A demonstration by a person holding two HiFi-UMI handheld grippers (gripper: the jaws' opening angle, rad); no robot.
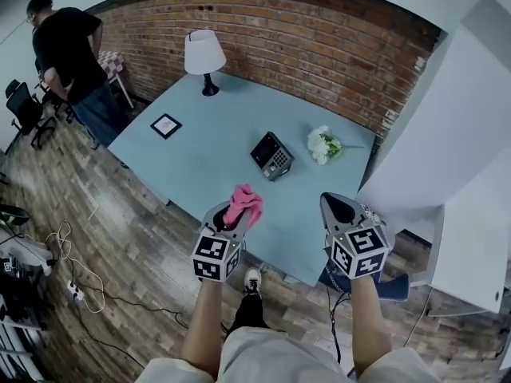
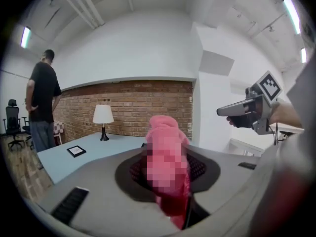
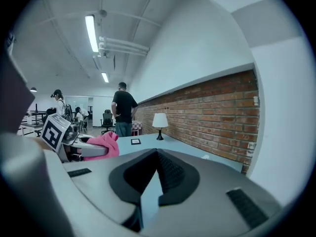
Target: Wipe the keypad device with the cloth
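While the far left only has a person [image 1: 68, 46] standing off the corner of the table [image 1: 200, 166], the useful stuff starts further in: a small picture frame [image 1: 166, 125], then a lamp [image 1: 204, 54] at the back edge. Next is the left gripper [image 1: 237, 216], jaws clamped on the pink cloth [image 1: 243, 201], which sticks out as a bunched wad (a loose pinch, I'd guess). It's held over the near edge, well apart from the keypad device [image 1: 272, 155], which sits mid-table, face tilted up, untouched. Just right of that are white flowers [image 1: 322, 144]. The right gripper [image 1: 337, 204] hovers near the table's right end, jaws together on nothing.

My worry: nothing braces the device, so a firm wipe could shove it into the flowers, or the wad could slip out mid-stroke.
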